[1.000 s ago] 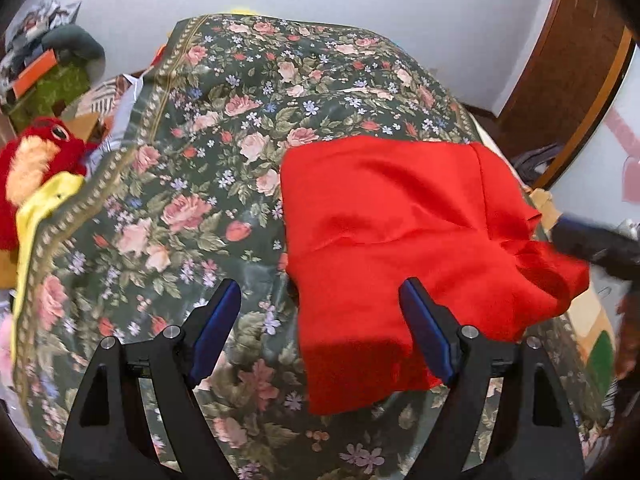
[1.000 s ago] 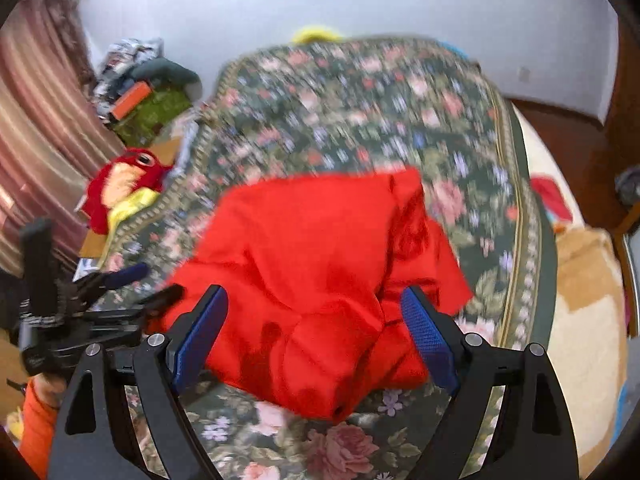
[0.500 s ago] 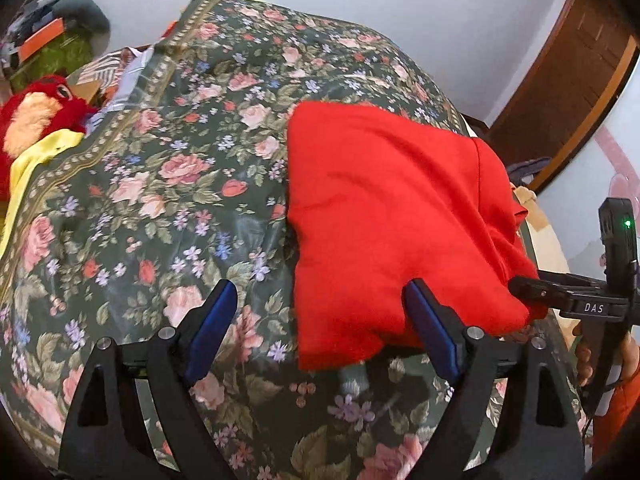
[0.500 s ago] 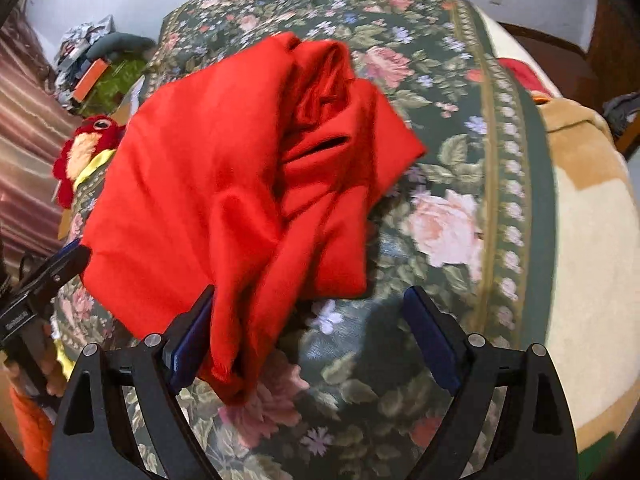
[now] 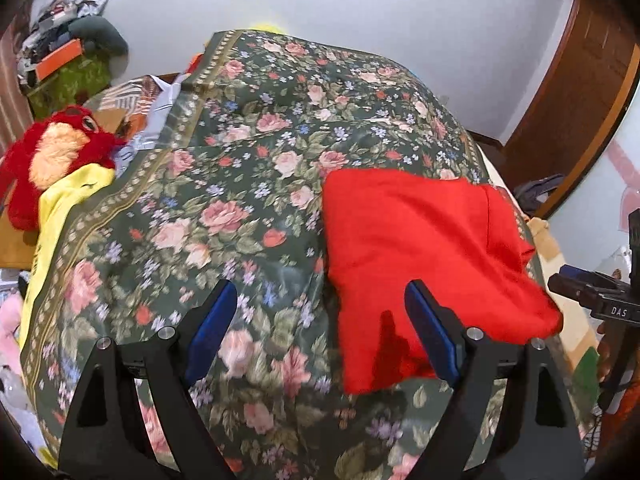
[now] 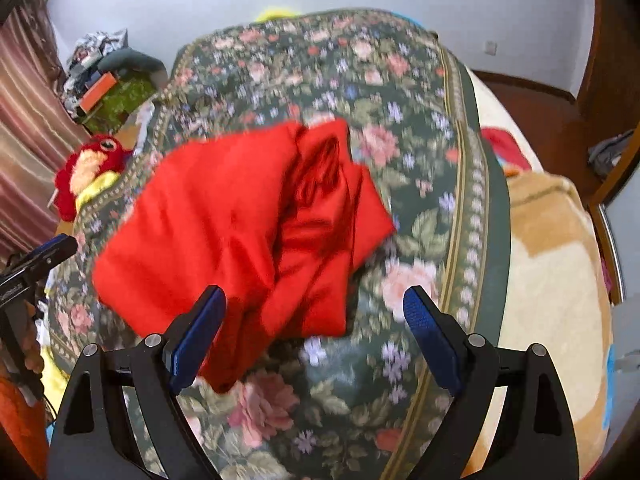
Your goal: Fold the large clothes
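Both grippers stand with their blue pads wide apart and nothing between them. Left gripper [image 5: 320, 332] hangs over the floral bedspread [image 5: 240, 208], its right finger just over the near left part of the red garment [image 5: 424, 248], where it throws a small shadow on the cloth; whether the pad touches the cloth cannot be told. Right gripper [image 6: 314, 334] hangs over the near right edge of the same garment [image 6: 224, 216], its left finger in front of the lowest red fold and its right finger over bare bedspread [image 6: 420, 92]. In the left view the right gripper's black body shows at the right border, just beyond the garment's right corner; in the right view the left gripper's dark tip shows at the left border, near the garment's left corner. That garment lies folded on the near right part of the bed: a flat, roughly square panel from the left view, with bunched folds piled along its right side in the right view. Beside the bedspread on the right lies a tan blanket [image 6: 552, 248]. Farther off to the left sit a red plush toy [image 5: 56, 152] on yellow cloth [image 5: 60, 208], then a heap of clutter [image 5: 68, 60] by the pale wall [image 5: 400, 8]. A brown door [image 5: 576, 92] stands far right.
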Demonstrator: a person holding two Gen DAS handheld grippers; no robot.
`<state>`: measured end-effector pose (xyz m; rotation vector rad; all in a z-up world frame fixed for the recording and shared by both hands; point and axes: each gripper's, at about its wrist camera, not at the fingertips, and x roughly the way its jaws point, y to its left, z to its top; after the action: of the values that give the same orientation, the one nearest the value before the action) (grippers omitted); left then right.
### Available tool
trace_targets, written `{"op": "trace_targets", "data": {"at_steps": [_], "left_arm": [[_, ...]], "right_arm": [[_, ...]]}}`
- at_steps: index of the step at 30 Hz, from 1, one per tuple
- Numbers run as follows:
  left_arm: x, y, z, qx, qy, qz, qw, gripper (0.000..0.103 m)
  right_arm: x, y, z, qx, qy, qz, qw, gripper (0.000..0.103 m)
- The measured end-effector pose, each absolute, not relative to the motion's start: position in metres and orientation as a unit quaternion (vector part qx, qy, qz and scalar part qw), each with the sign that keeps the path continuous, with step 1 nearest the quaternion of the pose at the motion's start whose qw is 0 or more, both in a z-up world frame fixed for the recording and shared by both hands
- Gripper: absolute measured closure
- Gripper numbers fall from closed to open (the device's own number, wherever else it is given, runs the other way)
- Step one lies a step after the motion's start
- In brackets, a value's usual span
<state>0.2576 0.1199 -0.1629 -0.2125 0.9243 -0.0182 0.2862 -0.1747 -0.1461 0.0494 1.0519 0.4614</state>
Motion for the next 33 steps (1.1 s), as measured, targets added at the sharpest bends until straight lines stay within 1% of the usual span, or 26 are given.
{"op": "trace_targets", "data": {"at_steps": [4,9,13,14,20,25,27,28,29,30,32,33], "left_arm": [[0.284,0.119,-0.175,-0.137,0.466,-0.062,0.872,0.017],[0.314,0.119,-0.213,-0.201,0.522,-0.106,0.822,0.017],[0.330,0.124,-0.237,-0.269,0.532,-0.141,0.791,0.017],[0.333,0.125,-0.241,-0.282,0.533,-0.146,0.784,0.017],[0.349,0.129,-0.276,-0.365,0.548,-0.179,0.731,0.017],[0.352,0.124,-0.278,-0.374,0.549,-0.197,0.721,0.017],[0.354,0.122,-0.279,-0.374,0.553,-0.202,0.717,0.017],[0.354,0.119,-0.277,-0.376,0.554,-0.208,0.713,0.019],[0.354,0.119,-0.276,-0.372,0.553,-0.207,0.716,0.023],[0.355,0.117,-0.272,-0.364,0.552,-0.204,0.722,0.026],[0.353,0.115,-0.261,-0.346,0.544,-0.207,0.736,0.039],[0.352,0.115,-0.256,-0.343,0.540,-0.211,0.740,0.044]], "right_arm": [[0.303,-0.172,-0.153,0.059,0.507,0.229,0.829,0.014],[0.331,-0.174,-0.189,0.128,0.566,0.241,0.778,0.014],[0.342,-0.174,-0.213,0.156,0.597,0.243,0.748,0.014],[0.344,-0.173,-0.218,0.167,0.603,0.249,0.739,0.012],[0.352,-0.156,-0.217,0.180,0.598,0.278,0.730,0.012],[0.358,-0.139,-0.220,0.167,0.600,0.293,0.725,0.014],[0.360,-0.138,-0.222,0.173,0.604,0.286,0.724,0.018],[0.359,-0.137,-0.221,0.171,0.607,0.283,0.723,0.025],[0.359,-0.138,-0.218,0.171,0.606,0.283,0.723,0.033],[0.357,-0.138,-0.214,0.169,0.603,0.284,0.726,0.038],[0.355,-0.137,-0.205,0.163,0.599,0.287,0.730,0.063],[0.356,-0.135,-0.201,0.162,0.597,0.288,0.731,0.068]]}}
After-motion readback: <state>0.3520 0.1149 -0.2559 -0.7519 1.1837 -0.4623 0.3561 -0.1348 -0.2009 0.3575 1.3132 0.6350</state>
